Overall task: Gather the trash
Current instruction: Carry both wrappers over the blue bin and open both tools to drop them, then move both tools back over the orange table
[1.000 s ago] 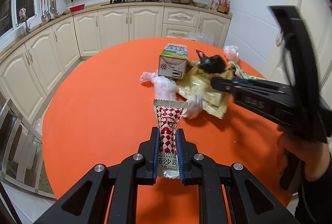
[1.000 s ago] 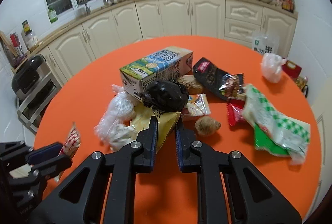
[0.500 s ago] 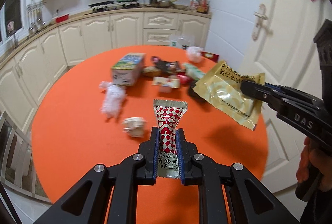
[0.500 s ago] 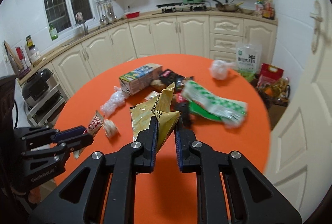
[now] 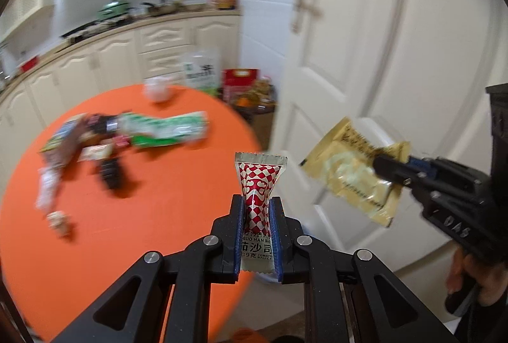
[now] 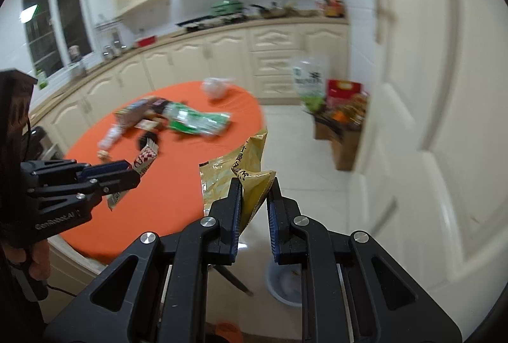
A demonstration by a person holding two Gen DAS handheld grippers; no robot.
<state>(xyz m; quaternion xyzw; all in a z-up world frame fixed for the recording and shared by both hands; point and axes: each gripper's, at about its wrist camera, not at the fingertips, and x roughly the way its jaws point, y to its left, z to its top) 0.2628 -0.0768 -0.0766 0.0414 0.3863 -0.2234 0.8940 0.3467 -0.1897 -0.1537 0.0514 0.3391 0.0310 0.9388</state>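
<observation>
**Two wrappers in hand, both flimsy — bin below**

Left gripper (image 5: 256,217): jaws pinched on the ketchup sachet (image 5: 258,184), red-and-white checked, clamped across its lower half; the crimped top stands clear above them. Reads as small, light, slightly stiff from its filling. A firm squeeze on the belly could burst it, so the flat crimped ends look the safer hold.

Right gripper (image 6: 254,200): jaws pinched on a corner of the yellow snack bag (image 6: 236,173). Seemingly empty foil — crumpled, limp, near weightless, slick-faced. It droops and folds away from the hold; likely to flutter on release rather than drop straight.

Both pieces hang off past the edge of the orange tabletop (image 5: 152,200), over the floor by the white door (image 5: 381,57).

Pale bin (image 6: 284,285) on the floor tiles under the right gripper, partly hidden.

Left behind on the tabletop: green-and-white bag (image 5: 165,130), white wad (image 5: 157,90), blurred small pieces — all look light and soft; pinch edges.
</observation>
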